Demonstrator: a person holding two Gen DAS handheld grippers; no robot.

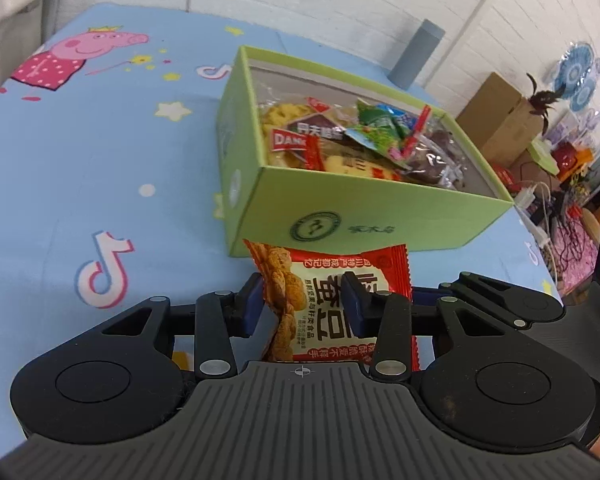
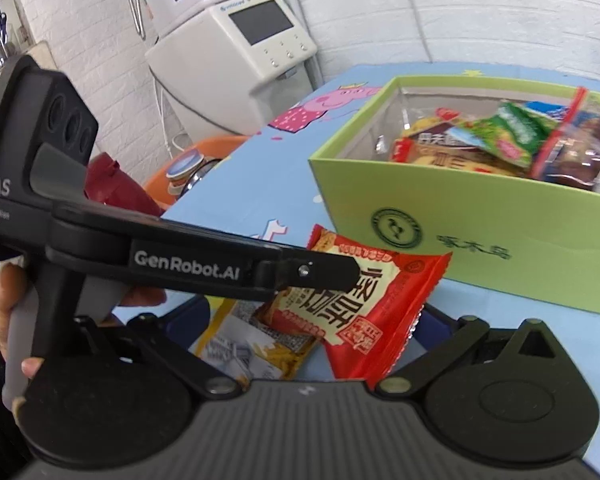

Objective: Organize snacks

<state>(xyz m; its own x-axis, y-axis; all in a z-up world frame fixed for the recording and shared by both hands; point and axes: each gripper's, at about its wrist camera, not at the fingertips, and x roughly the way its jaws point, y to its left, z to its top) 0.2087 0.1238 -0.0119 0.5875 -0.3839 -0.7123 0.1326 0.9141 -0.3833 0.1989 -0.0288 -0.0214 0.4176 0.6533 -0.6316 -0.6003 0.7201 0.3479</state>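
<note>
Pinching red snack packet [image 1: 332,300], left tongs [image 1: 306,300].

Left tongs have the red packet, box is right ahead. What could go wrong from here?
1. The left tongs pinch the red packet along one side, so it may twist or slip.
2. The green box is already heaped with snacks; the packet may slide off.
3. Its near wall could catch the packet.

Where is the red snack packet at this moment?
The red snack packet is clamped in the left gripper, held above the blue tablecloth just in front of the green box, not yet inside it.
</note>
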